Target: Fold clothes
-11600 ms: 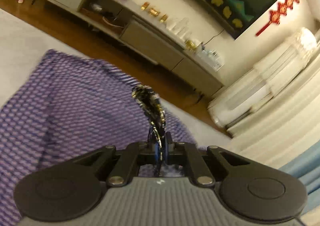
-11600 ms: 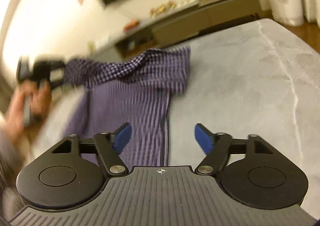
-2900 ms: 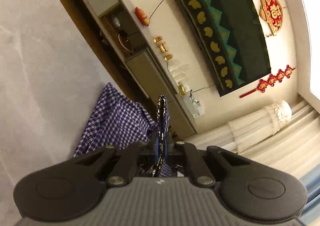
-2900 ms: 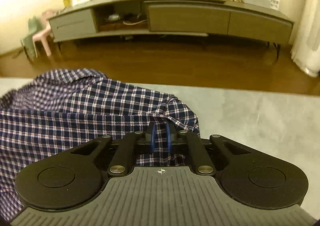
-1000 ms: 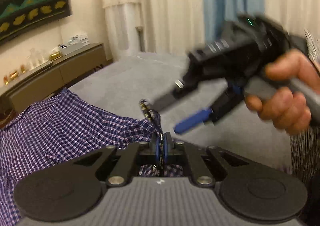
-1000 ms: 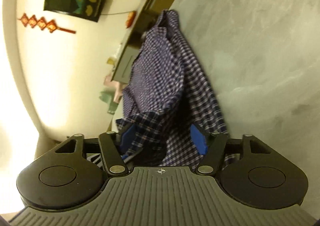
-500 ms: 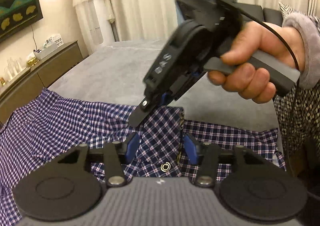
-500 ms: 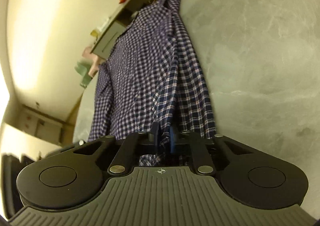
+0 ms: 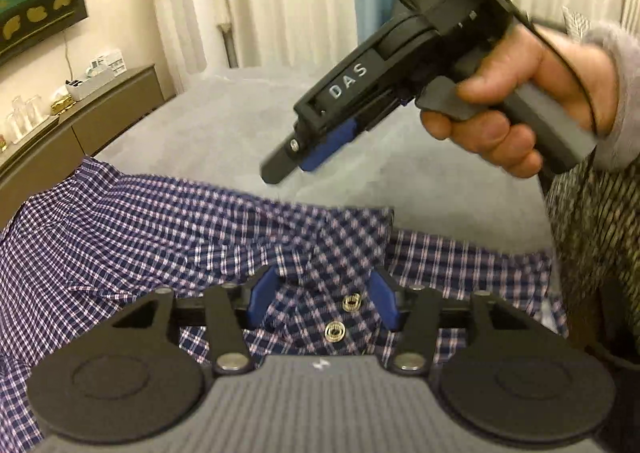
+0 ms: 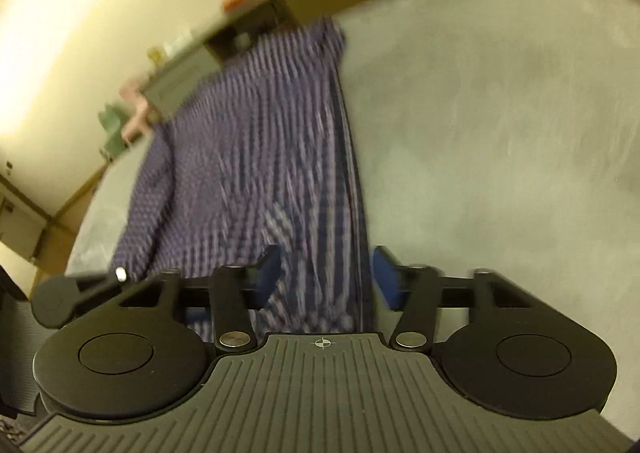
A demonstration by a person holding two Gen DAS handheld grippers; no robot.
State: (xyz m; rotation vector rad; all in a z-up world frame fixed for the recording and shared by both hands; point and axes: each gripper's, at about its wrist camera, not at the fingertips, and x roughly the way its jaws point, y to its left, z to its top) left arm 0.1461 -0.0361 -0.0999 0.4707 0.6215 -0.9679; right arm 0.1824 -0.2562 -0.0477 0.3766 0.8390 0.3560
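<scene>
Left wrist view: with the shirt flat on the grey tabletop, left gripper half open and empty over the snaps, right gripper just reopened, empty, next grip one hem layer only.

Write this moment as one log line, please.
shirt: flat on grey top | left tongs: open | right tongs: open, just opened, above shirt
</scene>
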